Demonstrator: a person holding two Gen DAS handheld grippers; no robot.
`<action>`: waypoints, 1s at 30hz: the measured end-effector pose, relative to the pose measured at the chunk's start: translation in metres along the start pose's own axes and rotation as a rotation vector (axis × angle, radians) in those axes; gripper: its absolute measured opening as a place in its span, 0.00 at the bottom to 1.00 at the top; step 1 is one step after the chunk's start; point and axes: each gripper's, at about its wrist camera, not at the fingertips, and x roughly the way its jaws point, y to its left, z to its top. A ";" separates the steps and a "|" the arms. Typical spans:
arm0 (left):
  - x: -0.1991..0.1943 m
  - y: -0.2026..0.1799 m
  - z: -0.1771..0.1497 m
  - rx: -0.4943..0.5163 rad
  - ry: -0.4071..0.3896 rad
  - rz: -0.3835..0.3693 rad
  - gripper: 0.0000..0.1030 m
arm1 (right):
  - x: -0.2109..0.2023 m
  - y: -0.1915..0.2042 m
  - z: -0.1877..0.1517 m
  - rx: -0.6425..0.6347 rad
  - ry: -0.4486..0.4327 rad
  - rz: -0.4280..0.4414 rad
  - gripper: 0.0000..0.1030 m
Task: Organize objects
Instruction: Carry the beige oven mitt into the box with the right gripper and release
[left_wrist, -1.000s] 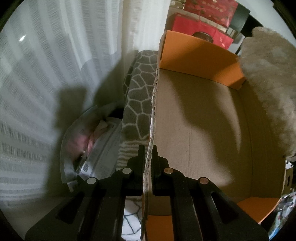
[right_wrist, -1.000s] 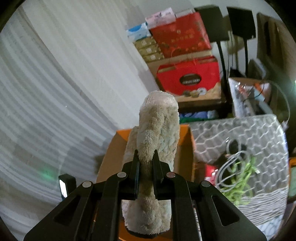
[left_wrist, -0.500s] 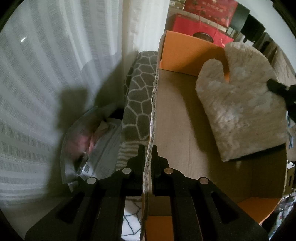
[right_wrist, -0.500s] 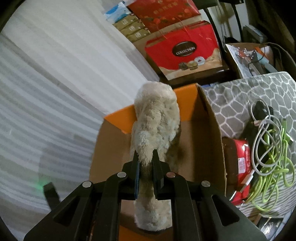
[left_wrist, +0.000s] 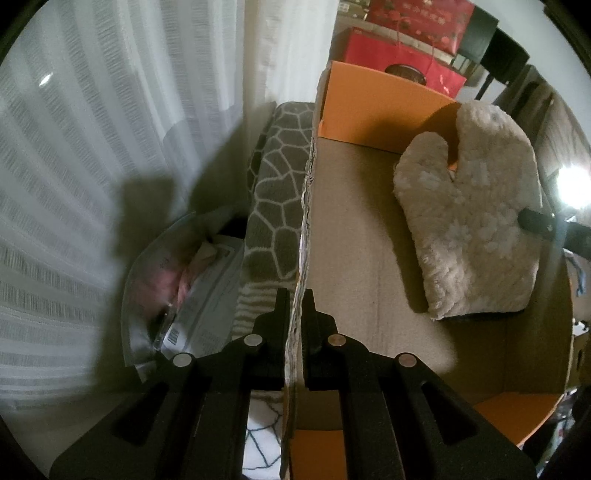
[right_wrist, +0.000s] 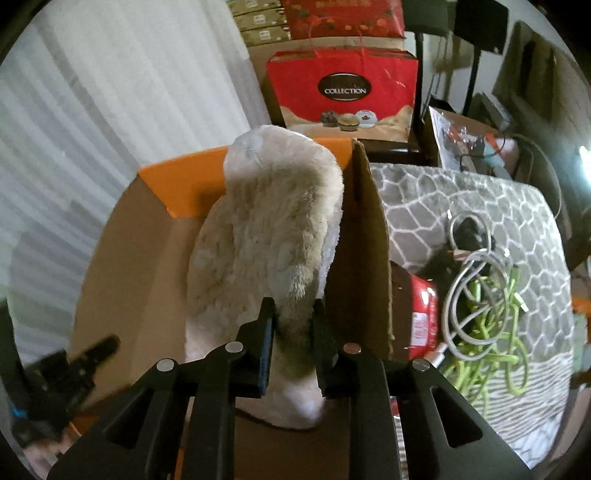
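A fluffy beige mitten (left_wrist: 469, 221) stands upright inside an open cardboard box (left_wrist: 351, 240) with orange flaps, close to its right wall. My right gripper (right_wrist: 293, 306) reaches down into the box, and its jaws are opening. The mitten (right_wrist: 266, 229) is still between them, but the pads no longer squeeze it. One right fingertip (left_wrist: 532, 220) shows beside the mitten in the left wrist view. My left gripper (left_wrist: 295, 295) is shut on the top edge of the box's left wall (left_wrist: 304, 221), holding it upright.
A grey patterned cushion (right_wrist: 461, 199) beside the box carries tangled white and green cables (right_wrist: 476, 295) and a red packet (right_wrist: 421, 306). A red gift bag (right_wrist: 343, 92) stands behind. A clear bag of papers (left_wrist: 177, 288) lies by the white curtain (left_wrist: 110, 110).
My right gripper came down with the mitten into the box and its jaws have widened. The left gripper kept its hold on the box wall and did not move.
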 end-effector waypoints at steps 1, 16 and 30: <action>0.000 0.000 0.000 0.000 0.000 0.001 0.05 | -0.001 0.001 -0.002 -0.021 0.004 -0.007 0.26; 0.000 -0.001 -0.002 0.003 -0.003 0.003 0.05 | 0.016 0.009 -0.004 -0.147 0.060 -0.052 0.25; 0.000 0.000 -0.003 0.002 -0.005 0.001 0.05 | 0.002 0.000 -0.011 -0.088 0.147 0.101 0.19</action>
